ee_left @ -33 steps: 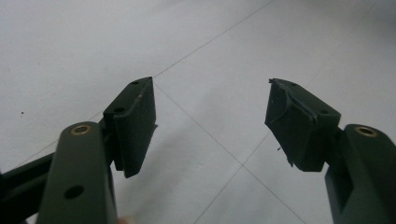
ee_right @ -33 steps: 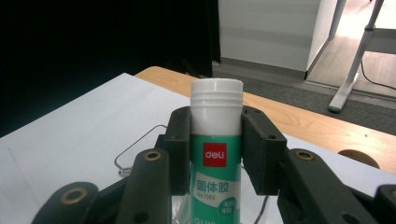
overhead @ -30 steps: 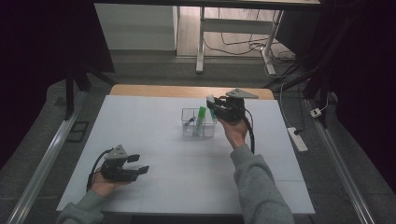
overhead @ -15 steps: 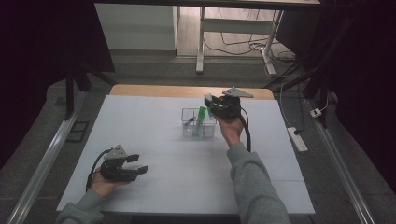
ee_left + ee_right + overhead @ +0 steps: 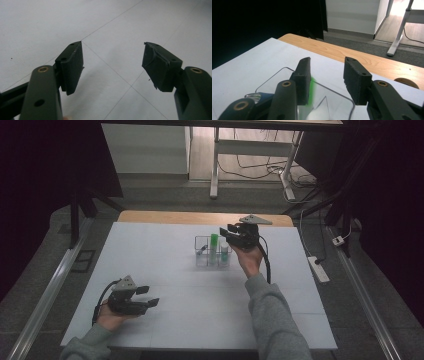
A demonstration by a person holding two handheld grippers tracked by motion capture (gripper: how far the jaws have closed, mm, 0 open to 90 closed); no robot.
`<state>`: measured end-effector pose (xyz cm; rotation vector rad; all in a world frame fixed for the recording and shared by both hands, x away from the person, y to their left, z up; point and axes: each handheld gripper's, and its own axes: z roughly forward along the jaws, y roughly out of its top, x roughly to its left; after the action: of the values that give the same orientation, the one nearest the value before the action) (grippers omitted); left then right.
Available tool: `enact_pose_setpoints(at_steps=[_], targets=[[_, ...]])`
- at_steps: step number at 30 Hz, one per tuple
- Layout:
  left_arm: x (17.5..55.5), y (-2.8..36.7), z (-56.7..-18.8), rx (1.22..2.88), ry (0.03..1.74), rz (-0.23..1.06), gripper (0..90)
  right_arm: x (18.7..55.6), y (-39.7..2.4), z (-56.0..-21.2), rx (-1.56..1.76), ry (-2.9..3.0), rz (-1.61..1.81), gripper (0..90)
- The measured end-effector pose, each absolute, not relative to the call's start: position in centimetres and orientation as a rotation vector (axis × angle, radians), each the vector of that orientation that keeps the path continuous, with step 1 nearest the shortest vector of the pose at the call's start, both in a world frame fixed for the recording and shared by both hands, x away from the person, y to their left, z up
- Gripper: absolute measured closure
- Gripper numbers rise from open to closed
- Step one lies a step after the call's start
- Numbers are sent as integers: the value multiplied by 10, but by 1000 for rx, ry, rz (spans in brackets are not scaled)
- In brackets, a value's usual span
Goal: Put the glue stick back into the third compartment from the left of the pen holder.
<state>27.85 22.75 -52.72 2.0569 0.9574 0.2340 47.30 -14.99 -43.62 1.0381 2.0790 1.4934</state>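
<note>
Right hand-held gripper (image 5: 231,234) hovers jaws open by the clear plastic divided organizer box (image 5: 211,253) mid-counter toward the far edge. Its tall green bottle (image 5: 214,245) looks light, slippery; I'd pinch the cap. Left hand-held gripper (image 5: 148,296) open near the front-left corner.

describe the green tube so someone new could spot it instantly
On the white table, look at the clear organizer near the far middle, just left of the right gripper. The green tube stands upright in it, beside a shorter tube; it is the tallest and the brightest green.
</note>
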Motion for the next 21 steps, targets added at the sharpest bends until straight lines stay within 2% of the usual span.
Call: enact_pose_setpoints(at_steps=[21], targets=[[279, 226, -527, 2060, 967, 247, 327, 458, -179, -439, 1020, 2157, 1427, 531]])
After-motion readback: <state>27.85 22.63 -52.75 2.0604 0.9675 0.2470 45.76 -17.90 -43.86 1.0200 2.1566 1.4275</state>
